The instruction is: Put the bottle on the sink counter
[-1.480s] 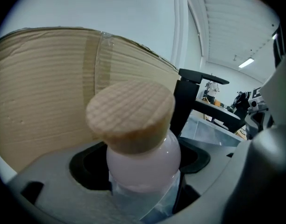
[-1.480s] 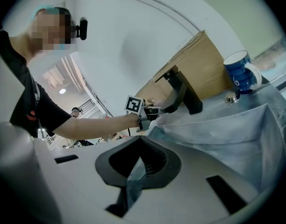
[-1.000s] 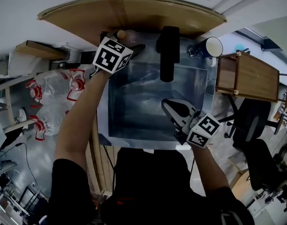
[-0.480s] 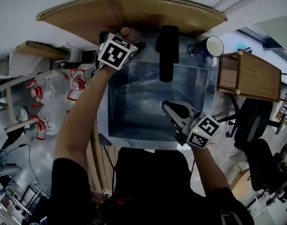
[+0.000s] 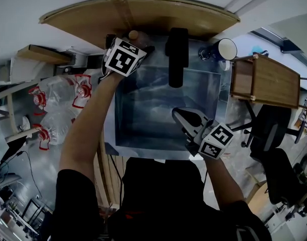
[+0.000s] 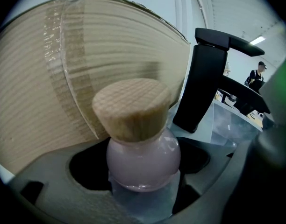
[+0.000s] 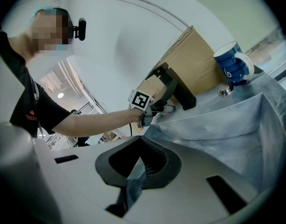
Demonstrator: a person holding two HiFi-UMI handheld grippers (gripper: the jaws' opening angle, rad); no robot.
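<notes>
One curved wooden board (image 5: 138, 11) spans the top of the head view, against the wall behind the sink (image 5: 158, 114). The steel sink basin fills the centre of the frame, with the counter (image 5: 109, 124) forming a narrow rim around it. A black faucet (image 5: 176, 54) stands at the back edge, upper centre, with its spout reaching over the basin.

The left gripper (image 5: 136, 41) is at the upper left corner of the sink, left of the faucet. Its jaws pinch the bottle (image 6: 143, 157) at the rounded shoulder. The right gripper (image 5: 186, 118) hangs over the lower right part of the basin. Its jaws are pressed together with nothing between them.

A blue mug (image 5: 224, 49) stands on the counter at the upper right, just right of the faucet.

The bottle is pale and translucent, upright, in front of the board. Whether its base rests on the counter cannot be told. A wooden cap (image 6: 131, 106) closes the bottle.
</notes>
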